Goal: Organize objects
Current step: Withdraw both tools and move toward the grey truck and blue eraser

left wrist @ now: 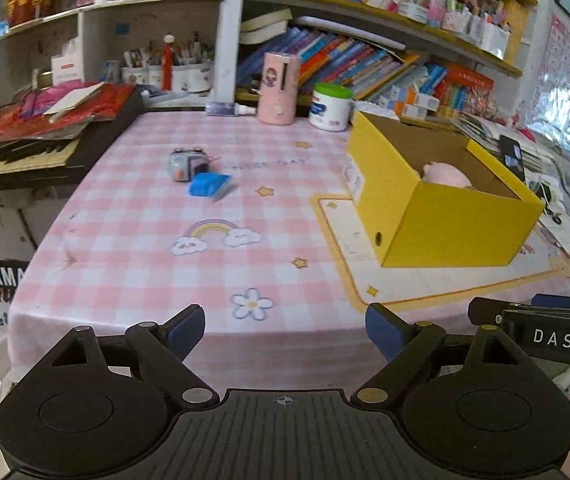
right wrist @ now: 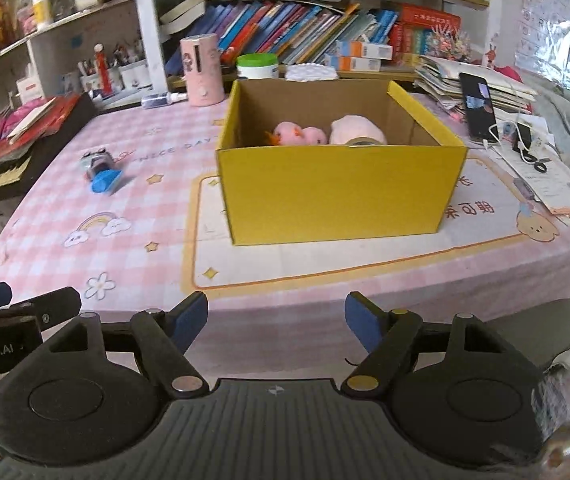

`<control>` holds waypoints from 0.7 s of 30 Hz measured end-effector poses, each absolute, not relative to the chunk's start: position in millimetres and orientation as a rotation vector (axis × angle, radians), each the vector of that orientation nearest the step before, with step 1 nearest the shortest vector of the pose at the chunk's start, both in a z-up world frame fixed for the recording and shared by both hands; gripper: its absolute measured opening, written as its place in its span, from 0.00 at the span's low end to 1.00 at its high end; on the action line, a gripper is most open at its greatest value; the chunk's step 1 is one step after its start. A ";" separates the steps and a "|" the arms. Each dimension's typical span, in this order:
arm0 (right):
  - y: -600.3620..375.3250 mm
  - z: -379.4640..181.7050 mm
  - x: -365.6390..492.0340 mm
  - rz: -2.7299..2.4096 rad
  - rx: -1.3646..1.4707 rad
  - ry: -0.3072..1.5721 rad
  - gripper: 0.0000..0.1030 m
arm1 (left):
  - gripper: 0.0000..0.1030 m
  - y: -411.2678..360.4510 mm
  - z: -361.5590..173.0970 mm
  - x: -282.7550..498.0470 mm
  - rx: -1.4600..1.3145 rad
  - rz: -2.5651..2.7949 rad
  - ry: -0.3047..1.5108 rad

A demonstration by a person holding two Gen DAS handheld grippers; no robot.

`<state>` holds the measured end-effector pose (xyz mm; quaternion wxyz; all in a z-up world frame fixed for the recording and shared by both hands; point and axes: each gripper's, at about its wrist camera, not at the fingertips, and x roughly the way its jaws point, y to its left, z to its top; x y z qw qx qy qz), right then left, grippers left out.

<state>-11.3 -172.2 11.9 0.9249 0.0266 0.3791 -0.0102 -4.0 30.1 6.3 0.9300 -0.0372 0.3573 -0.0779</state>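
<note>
A yellow cardboard box [right wrist: 337,188] stands open on the pink checked tablecloth [right wrist: 85,184]; it also shows in the left wrist view [left wrist: 457,224]. Inside it lie pink plush toys [right wrist: 305,134] and a tape roll [right wrist: 365,142]. A small grey toy [left wrist: 187,160] and a blue object [left wrist: 207,186] lie together on the cloth at the left, also seen in the right wrist view [right wrist: 103,178]. My left gripper [left wrist: 285,328] is open and empty at the table's near edge. My right gripper [right wrist: 277,316] is open and empty, facing the box.
A pink cylinder [left wrist: 279,88] and a white jar with a green lid [left wrist: 331,106] stand at the back. A keyboard piled with red papers [left wrist: 45,128] is at the left. A phone [right wrist: 479,106] and papers lie right of the box. Bookshelves line the back.
</note>
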 end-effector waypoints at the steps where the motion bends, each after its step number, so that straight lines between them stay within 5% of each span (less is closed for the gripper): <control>1: -168.0 12.1 -11.6 -0.017 0.050 0.777 0.73 | 0.87 34.6 5.8 -4.3 -0.080 -0.152 0.737; 21: -87.7 18.4 -1.4 0.120 0.002 0.743 0.73 | 0.87 102.5 18.0 -13.3 -0.083 -0.050 0.683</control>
